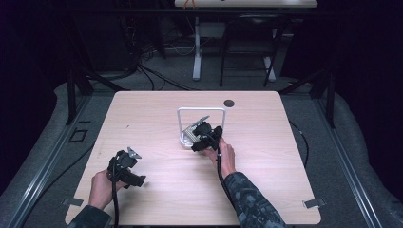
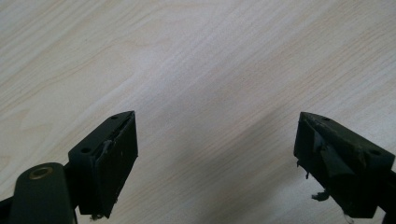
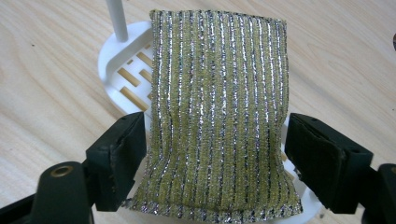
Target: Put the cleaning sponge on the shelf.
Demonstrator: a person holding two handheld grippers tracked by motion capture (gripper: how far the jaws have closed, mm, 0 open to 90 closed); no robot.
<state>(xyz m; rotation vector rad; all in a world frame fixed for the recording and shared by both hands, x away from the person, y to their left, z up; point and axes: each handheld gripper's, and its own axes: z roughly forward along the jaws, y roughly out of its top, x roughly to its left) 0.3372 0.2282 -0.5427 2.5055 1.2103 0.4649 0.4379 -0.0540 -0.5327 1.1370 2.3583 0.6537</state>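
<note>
Presently: left gripper point(image 2: 215, 163) at 7 o'clock on wooden surface point(image 1: 142, 123), jaws spread wide over bare wood | right gripper point(image 3: 215, 161) near centre, jaws apart flanking a yellow-green glittery sponge point(image 3: 219, 112), contact unclear | sponge lies tilted on white slotted rack point(image 3: 116, 70) with upright frame, toward 12 o'clock.

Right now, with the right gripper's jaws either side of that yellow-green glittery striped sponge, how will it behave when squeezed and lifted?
The yellow-green glittery striped sponge probably compresses: its knitted cover looks soft and puffy. Likely light. The white slotted rack beneath might shift when it lifts.
</note>
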